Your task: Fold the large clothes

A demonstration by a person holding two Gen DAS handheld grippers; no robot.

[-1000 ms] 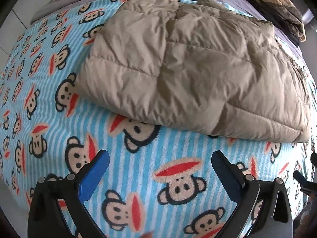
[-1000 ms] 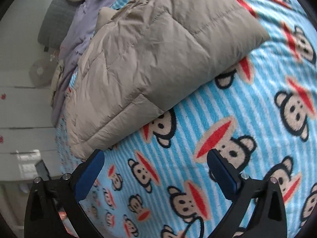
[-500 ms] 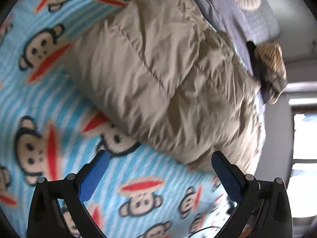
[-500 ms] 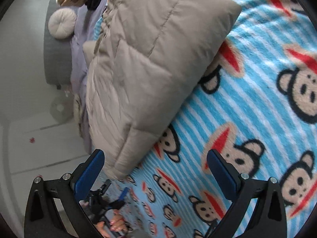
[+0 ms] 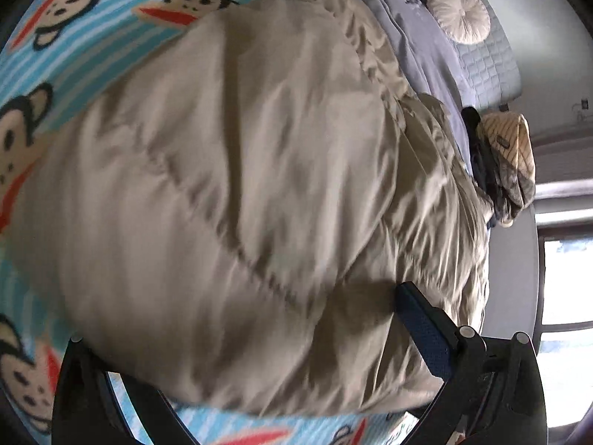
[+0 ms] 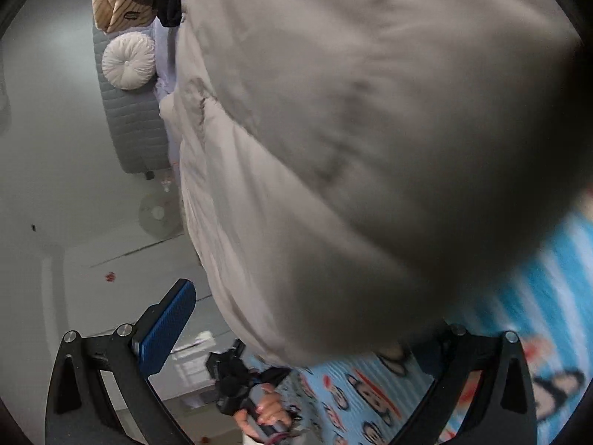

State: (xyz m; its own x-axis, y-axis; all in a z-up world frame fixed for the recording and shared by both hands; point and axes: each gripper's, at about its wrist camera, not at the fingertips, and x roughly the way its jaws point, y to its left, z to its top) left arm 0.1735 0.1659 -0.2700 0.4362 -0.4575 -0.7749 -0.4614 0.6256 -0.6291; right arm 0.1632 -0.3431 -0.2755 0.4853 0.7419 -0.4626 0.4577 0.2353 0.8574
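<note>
Puffy tan jacket [image 5: 241, 200] lies folded on the monkey blanket [image 5: 92, 26]. Left gripper [image 5: 237, 337] is spread wide around its near edge, and so is the right gripper [image 6: 307, 333]. Only the right view shows a hand [image 6: 265, 409] holding the other tool.

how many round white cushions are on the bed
1. The round white cushion lies at the head of the bed against the grey quilted headboard, beyond the folded beige puffer jacket. Others may be hidden behind the jacket.

Black tongs [image 6: 296, 328], blue pads [image 6: 166, 330]
</note>
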